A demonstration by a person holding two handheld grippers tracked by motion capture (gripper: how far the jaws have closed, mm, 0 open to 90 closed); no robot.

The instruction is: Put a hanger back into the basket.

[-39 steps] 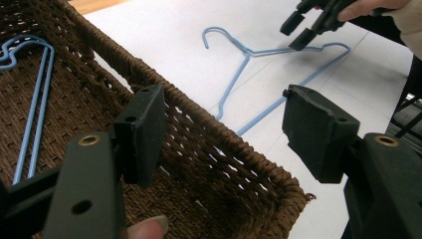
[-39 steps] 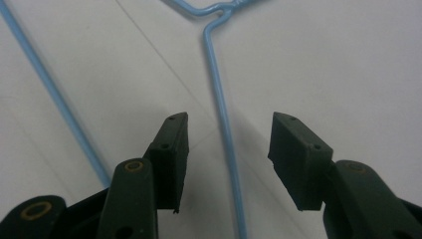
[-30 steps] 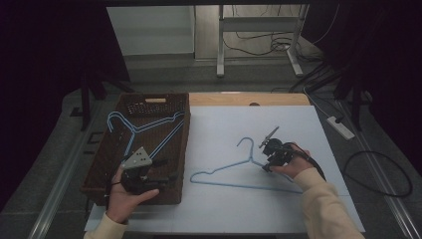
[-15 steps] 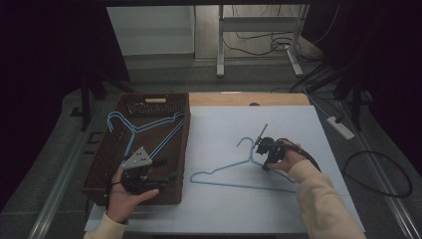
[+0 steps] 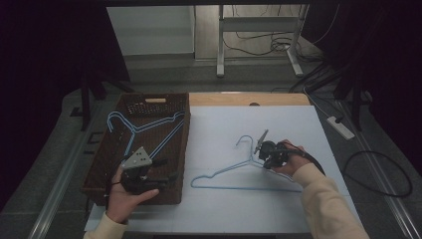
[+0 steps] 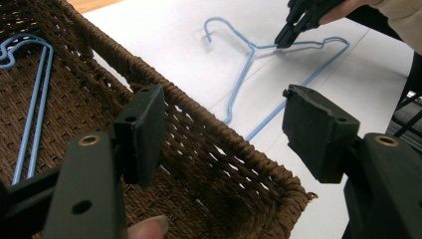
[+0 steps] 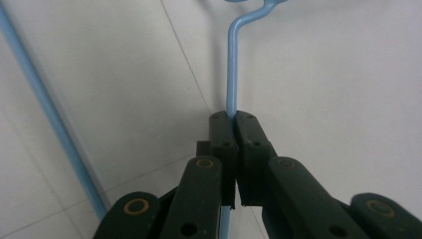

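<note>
White counter first: big sheet, basket sits on its left side, one blue hanger lies flat on the bare right part, well apart from the basket wall. Basket is brown wicker, long axis running away from me, and it already has blue hangers in it, lying flat on the floor of it.

Loose hanger: bottom bar runs roughly left-right across the counter, near me, hook points away from me toward the far edge. So its long axis is crosswise to the basket's. Judgement: to drop it in, it wants lifting, carrying left over the near-right wall, and probably some turning to lie like the ones inside.

My right tool is on it, at the neck where the two shoulders meet the hook stem. Jaws have just been closing and are now pinched tight on the wire; in the right gripper view the blue stem comes straight out from between the pads and runs up to the hook. So the hanger's hook lies dead ahead of this tool, the bar behind and below it.

My left tool hangs over the near-right corner of the basket, jaws standing wide, nothing in them; left gripper view looks across the basket rim at the hanger beyond. Right hand is the nearer one by far, it has the thing. Basket lies to the left of the grip.
</note>
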